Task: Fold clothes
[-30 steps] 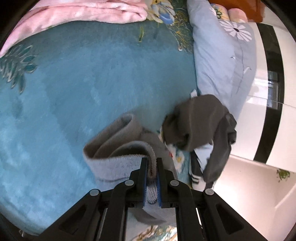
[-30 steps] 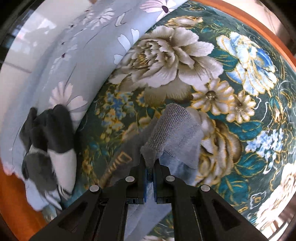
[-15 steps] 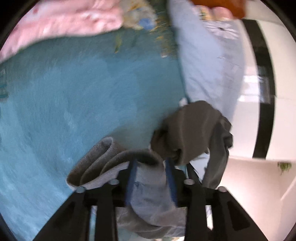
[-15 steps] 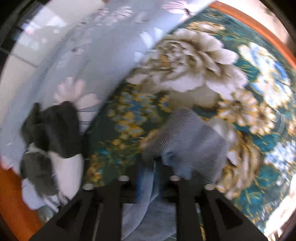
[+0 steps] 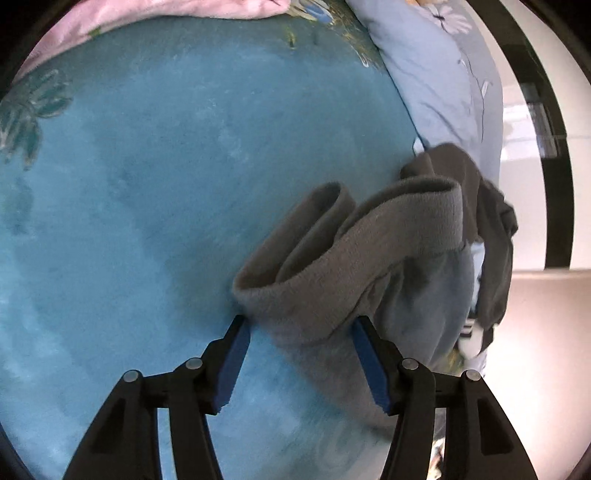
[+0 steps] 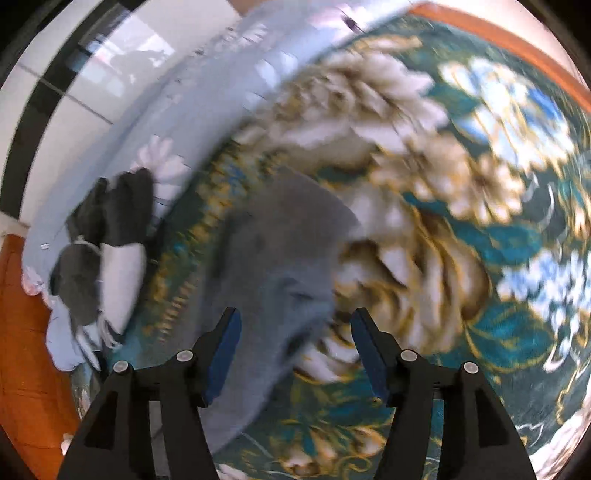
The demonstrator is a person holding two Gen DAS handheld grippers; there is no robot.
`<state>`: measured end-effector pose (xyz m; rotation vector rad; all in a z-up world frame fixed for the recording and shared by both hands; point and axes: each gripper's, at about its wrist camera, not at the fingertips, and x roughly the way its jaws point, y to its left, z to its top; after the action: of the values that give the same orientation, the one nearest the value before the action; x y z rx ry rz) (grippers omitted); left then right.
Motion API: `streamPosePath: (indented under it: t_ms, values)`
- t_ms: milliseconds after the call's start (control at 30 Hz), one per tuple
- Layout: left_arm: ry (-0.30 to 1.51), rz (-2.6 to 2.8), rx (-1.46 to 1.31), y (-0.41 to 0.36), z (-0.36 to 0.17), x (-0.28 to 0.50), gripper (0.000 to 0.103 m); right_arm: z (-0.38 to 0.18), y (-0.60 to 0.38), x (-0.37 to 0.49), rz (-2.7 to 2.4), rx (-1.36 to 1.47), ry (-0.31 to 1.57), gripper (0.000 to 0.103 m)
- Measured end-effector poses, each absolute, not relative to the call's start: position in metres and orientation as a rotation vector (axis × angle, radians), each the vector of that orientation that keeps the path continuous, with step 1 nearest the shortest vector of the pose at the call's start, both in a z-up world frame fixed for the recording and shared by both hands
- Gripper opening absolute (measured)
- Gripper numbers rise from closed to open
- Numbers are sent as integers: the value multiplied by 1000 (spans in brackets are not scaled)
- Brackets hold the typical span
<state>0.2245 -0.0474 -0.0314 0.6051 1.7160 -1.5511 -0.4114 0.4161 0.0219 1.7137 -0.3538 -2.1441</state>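
Note:
A grey garment with a ribbed waistband (image 5: 354,266) lies folded on the teal bed cover (image 5: 147,184). My left gripper (image 5: 299,354) is open, its blue pads on either side of the waistband's near edge, holding nothing. In the right wrist view the same grey garment (image 6: 273,258) lies on the floral cover (image 6: 443,184). My right gripper (image 6: 295,350) is open just above its near end, empty. A dark grey and white garment (image 5: 487,236) lies crumpled beside it; it also shows in the right wrist view (image 6: 107,236).
A light blue flowered quilt (image 5: 443,74) runs along the bed's edge, also in the right wrist view (image 6: 147,122). A pink blanket (image 5: 166,7) lies at the far side. White wall and a dark strip (image 5: 554,166) are beyond the bed.
Both grippers were shut on the grey garment's ends one second ago. Both have opened and let it go, and the garment now lies on the bed.

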Motion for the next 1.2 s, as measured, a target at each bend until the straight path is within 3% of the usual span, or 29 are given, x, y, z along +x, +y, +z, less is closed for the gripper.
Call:
streamPosePath:
  t_ms: [133, 233, 300, 333, 400, 433, 467, 567, 733, 833, 933, 1067, 1200]
  values:
    - [1709, -1504, 567, -54, -34, 221, 60, 1, 411, -415, -2088, 1699, -538, 66]
    - [1695, -1464, 530, -53, -32, 220, 59, -10, 398, -421, -2155, 1710, -507, 66]
    - [1692, -1422, 516, -53, -31, 220, 53, -15, 392, -422, -2187, 1709, -495, 66]
    - [1695, -1407, 505, -53, -30, 220, 42, -15, 390, -422, -2199, 1712, -494, 64]
    - [1727, -1377, 469, -51, -30, 223, 33, -14, 390, -422, -2167, 1732, -511, 38]
    - [1741, -1372, 447, -51, -27, 225, 24, -10, 389, -422, -2149, 1733, -521, 18]
    - [1754, -1368, 425, -51, -24, 228, 19, -3, 386, -423, -2134, 1727, -529, 16]
    - [1707, -1449, 430, -58, 8, 228, 17, 21, 379, -423, -2083, 1685, -557, 14]
    - [1616, -1698, 412, -56, 90, 240, 17, 107, 393, -401, -1970, 1415, -599, 13]
    - [1524, -1723, 464, -41, 100, 266, 17, 131, 420, -380, -1960, 1300, -567, 13]
    - [1586, -1605, 522, -32, 54, 296, 18, 92, 431, -370, -1970, 1401, -493, 14]
    - [1695, -1408, 583, -20, -13, 312, 18, -10, 446, -359, -1978, 1769, -495, 14]
    - [1735, -1413, 534, -4, -14, 331, 19, -27, 458, -349, -1986, 1809, -624, 14]
